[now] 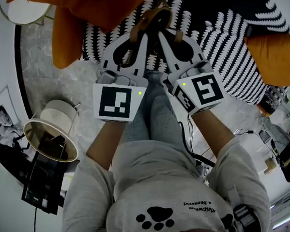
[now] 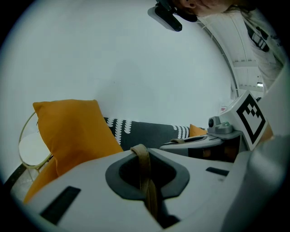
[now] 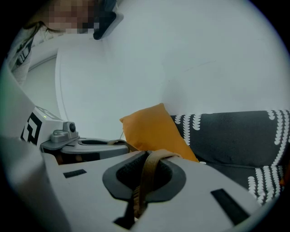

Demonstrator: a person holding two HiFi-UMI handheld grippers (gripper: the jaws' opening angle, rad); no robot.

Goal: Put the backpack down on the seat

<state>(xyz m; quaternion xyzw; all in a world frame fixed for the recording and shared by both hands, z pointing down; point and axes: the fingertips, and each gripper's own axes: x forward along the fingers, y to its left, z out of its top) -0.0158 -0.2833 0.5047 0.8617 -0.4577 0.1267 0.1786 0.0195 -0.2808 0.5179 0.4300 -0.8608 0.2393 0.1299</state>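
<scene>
**A:** Head view first. Why hold the left tool (image 1: 142, 40) and right tool (image 1: 164, 39) side by side, tips close together?

**B:** Probably to carry the backpack (image 1: 155, 14) level, one strap apiece. Shows only a tan top past the tips, hanging over the seat (image 1: 219, 46), dark cloth with white scalloped print. Not yet seen resting there.

**A:** Left gripper view?

**B:** Pressed shut on a flat olive-brown strap (image 2: 144, 163), looped over the tips and pulled taut. Plump orange cushion (image 2: 72, 131) behind, soft matte weave.

**A:** Right gripper view?

**B:** Same again: pinching a brown strap (image 3: 149, 165), stiffer-looking and bent in a smooth arch. Looks a secure hold for lowering.
</scene>
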